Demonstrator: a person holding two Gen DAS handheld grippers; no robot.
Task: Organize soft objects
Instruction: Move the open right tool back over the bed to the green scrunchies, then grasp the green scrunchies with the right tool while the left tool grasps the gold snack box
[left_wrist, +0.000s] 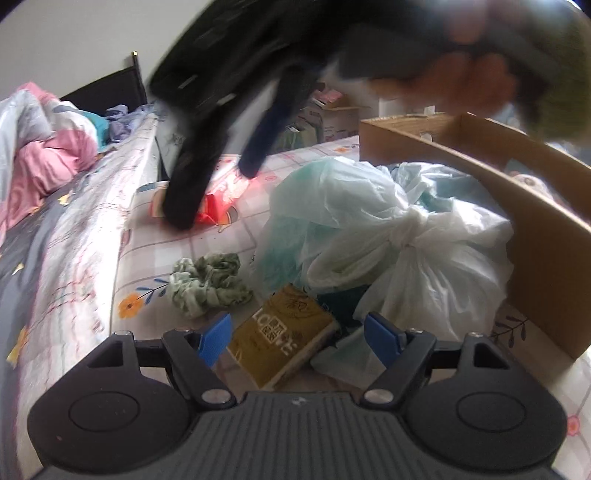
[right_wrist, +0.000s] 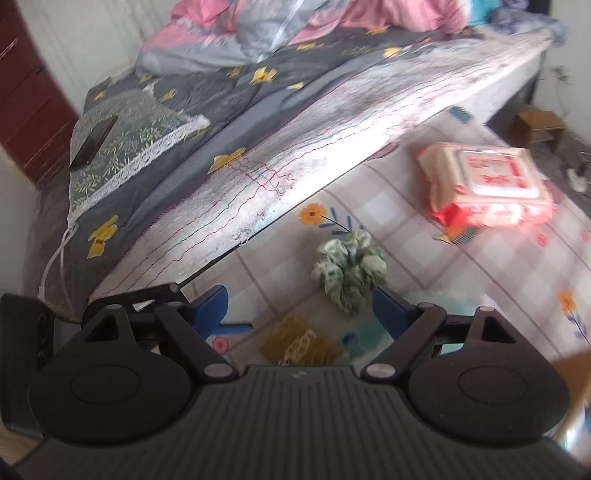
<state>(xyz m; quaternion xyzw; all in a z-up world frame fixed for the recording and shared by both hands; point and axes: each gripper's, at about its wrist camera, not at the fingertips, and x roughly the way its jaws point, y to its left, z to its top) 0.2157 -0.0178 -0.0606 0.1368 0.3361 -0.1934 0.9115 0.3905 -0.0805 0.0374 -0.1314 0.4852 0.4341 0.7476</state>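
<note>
one yellow packet (left_wrist: 284, 334) printed "lc" lies between the open left tool (left_wrist: 297, 334).

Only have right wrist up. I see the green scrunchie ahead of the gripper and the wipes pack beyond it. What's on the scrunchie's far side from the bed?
Observer: A knotted white plastic bag lies there, on the other side of the scrunchie from the bed.
Operator: Where's the box?
Observer: An open cardboard box stands right beside that bag, on its side away from the scrunchie.
Operator: Left gripper holding anything?
Observer: No. The left gripper is open, and the yellow pack shows between its fingers, ungripped.
</note>
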